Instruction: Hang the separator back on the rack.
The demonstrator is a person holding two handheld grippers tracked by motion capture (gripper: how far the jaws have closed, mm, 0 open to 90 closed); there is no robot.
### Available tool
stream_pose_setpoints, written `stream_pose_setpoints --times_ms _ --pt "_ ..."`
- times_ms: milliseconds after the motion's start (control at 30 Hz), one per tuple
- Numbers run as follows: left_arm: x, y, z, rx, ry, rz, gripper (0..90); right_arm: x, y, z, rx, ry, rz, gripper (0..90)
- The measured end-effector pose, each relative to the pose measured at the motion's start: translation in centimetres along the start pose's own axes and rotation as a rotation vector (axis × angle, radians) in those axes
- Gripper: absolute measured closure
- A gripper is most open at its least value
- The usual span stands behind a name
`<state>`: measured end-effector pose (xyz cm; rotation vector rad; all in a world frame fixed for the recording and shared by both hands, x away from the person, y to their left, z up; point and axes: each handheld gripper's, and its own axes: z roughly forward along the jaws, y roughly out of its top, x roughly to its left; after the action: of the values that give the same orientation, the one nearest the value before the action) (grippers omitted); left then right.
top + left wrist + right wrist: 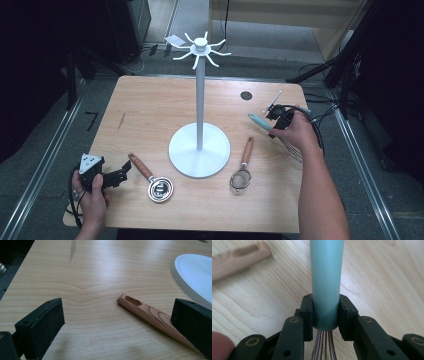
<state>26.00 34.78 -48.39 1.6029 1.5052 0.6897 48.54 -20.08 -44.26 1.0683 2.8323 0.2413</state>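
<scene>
Whisk [326,282] pinched at its handle by right gripper [325,312], far right of table [150,100]. Next, probably: lift toward stand [200,100], hang on hook. Left gripper [120,325] spread, idle beside scoop [150,315].

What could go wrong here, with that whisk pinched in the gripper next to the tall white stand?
The right gripper clamps the whisk low on its smooth teal handle, by the wires, so it might slip or swing. The white stand is tall and thin; a bump could rock it. The open left gripper sits close to a wooden handle and could nudge it.
</scene>
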Motion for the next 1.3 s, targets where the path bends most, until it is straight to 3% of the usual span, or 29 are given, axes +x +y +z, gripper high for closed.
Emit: stream_pose_setpoints --times_ms 100,167,300,733,967,1033,1300 --pt "0.0 0.0 0.0 0.000 0.001 0.001 0.0 0.1 0.0 -0.6 -0.039 0.000 0.007 71.0" --pt "0.0 0.0 0.0 -0.001 0.001 -0.001 0.0 0.4 -0.1 -1.3 -0.097 0.009 0.027 71.0" --pt "0.0 0.0 0.0 -0.001 0.001 -0.001 0.0 0.5 -0.3 -1.7 -0.143 0.005 0.022 71.0" --pt "0.0 0.0 0.0 0.000 0.001 0.000 0.0 1.4 -0.1 -2.5 -0.229 -0.001 0.003 71.0" --pt "0.0 0.0 0.0 0.000 -0.001 0.000 0.0 1.9 0.0 -3.8 -0.384 -0.001 0.012 71.0" --pt "0.0 0.0 0.0 0.000 0.000 0.000 0.0 2.0 0.0 -3.9 -0.400 -0.005 0.014 71.0" --pt "0.0 0.0 0.0 0.000 0.001 0.000 0.0 2.5 -1.0 -4.5 -0.560 0.004 0.067 71.0"
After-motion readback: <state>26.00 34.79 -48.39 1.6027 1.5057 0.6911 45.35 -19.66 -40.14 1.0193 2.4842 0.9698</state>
